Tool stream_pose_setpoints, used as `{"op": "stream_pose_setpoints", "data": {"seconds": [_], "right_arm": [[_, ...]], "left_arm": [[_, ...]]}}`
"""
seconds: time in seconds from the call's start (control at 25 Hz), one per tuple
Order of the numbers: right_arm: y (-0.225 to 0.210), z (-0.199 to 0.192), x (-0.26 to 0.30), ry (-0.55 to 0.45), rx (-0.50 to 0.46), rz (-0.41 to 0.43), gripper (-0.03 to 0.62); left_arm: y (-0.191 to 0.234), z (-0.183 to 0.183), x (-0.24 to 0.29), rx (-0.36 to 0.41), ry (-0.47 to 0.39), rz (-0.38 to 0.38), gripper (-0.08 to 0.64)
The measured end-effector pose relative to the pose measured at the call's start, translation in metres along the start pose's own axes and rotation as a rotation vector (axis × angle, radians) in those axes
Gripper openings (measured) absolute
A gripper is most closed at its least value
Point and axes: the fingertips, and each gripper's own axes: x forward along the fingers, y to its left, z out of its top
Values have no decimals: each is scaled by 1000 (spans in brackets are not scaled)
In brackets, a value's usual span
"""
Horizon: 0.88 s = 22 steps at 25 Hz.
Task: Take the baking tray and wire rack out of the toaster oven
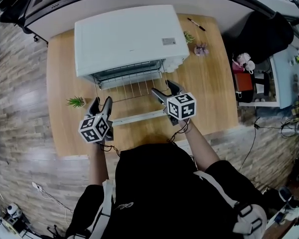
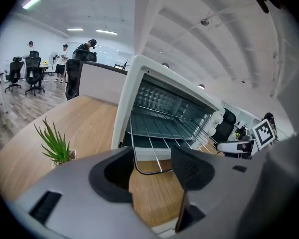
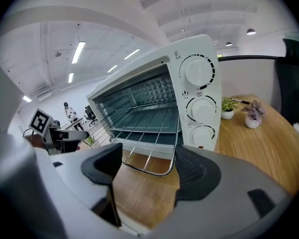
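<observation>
The wooden table [image 1: 209, 83] carries a white toaster oven [image 1: 124, 36] with its door [image 1: 139, 117] lowered flat in front. The wire rack [image 1: 132, 91] projects partway out of the oven cavity, above the door. The left tool [image 1: 101, 103] is spread, and the rack's front left corner lies between its jaws, unpinched. The right tool [image 1: 165, 91] is likewise spread around the front right corner. A small potted plant [image 1: 77, 102] stands on the table just left of the left tool.
</observation>
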Motion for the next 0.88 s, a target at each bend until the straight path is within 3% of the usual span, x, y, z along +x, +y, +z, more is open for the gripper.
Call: {"op": "stream_pose_setpoints", "data": {"seconds": [0.16, 0.24, 0.4, 0.88], "right_arm": [[-2, 3, 13, 26, -43, 1, 347], [-4, 5, 14, 38, -65, -27, 341], [0, 3, 6, 35, -62, -44, 341], [15, -20, -25, 11, -46, -34, 337]], "left_arm": [[4, -2, 3, -15, -4, 8, 249], [4, -1, 5, 13, 1, 19, 249], [4, -3, -1, 64, 20, 35, 210], [-5, -25, -32, 55, 43, 43, 184]]}}
